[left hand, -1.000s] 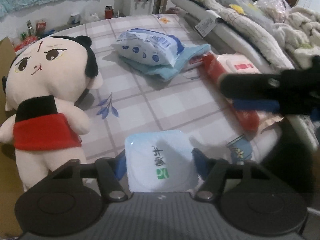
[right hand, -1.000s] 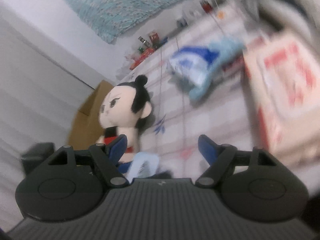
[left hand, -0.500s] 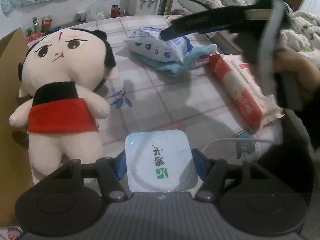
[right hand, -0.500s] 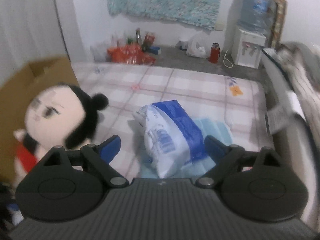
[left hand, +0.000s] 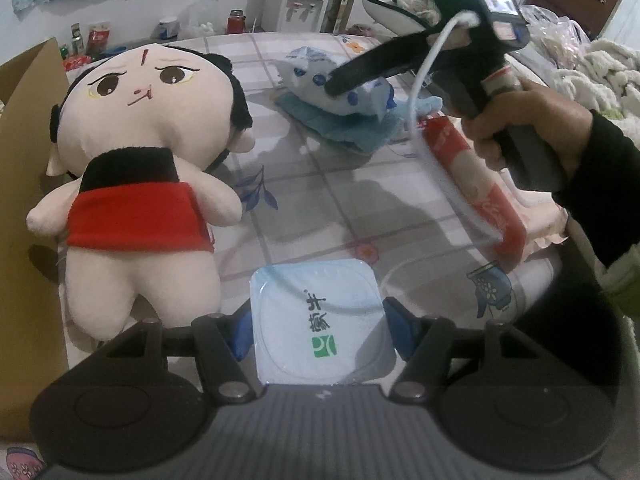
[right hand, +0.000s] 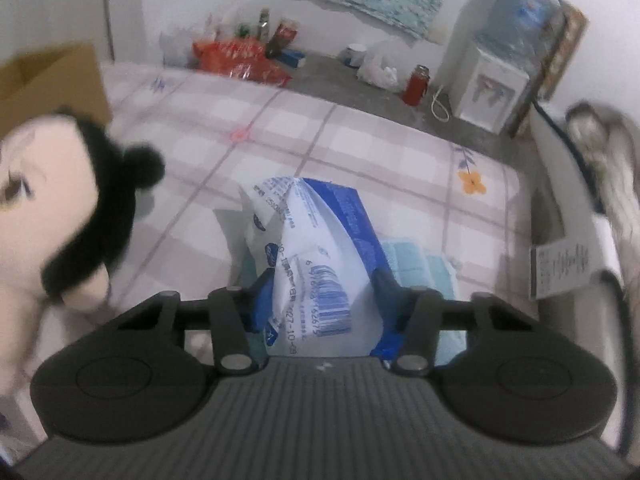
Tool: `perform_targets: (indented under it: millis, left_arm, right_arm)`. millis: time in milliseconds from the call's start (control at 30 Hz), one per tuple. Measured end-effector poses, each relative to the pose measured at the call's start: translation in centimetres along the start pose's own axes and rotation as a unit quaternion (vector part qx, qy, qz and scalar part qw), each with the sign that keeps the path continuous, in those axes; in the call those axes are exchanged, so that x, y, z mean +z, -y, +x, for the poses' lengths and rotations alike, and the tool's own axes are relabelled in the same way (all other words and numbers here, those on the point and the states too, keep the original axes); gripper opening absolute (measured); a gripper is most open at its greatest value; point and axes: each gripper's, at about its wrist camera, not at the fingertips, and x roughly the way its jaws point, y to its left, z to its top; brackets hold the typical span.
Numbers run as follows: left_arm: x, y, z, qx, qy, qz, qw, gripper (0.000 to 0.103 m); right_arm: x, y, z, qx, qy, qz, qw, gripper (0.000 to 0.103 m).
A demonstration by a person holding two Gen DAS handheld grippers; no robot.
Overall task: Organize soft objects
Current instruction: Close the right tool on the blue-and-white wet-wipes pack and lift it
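Note:
My left gripper is shut on a pale blue square yogurt cup above the table's near edge. A plush doll in a red top lies to its left. My right gripper has closed on a blue-and-white tissue pack that lies on a folded light blue towel. In the left wrist view the right gripper presses into that pack on the towel. A red-edged wipes pack lies at the right.
A cardboard box stands at the left beside the doll. The checked tablecloth covers the table. Bedding and blankets lie at the right. A water dispenser and bottles stand at the back.
My right gripper has swung down over the tissue pack and its fingers have closed on it. My left gripper still holds the yogurt cup and has drifted a little.

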Motion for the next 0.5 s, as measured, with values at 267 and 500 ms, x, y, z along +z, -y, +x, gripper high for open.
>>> perform_targets:
  millis: [267,500]
  left_arm:
    - [0.0,-0.2,0.0,-0.003,0.001,-0.009,1.0,0.066]
    - [-0.2,-0.3,-0.1,-0.004,0.008,-0.01,0.9999,0.066]
  right_arm:
    - [-1.0,6.7,-3.0,0.117,0.031,0.197,0.973,0.037]
    - [-4.7,9.2,-7.2,0.193,0.045,0.295,0.935,0.034]
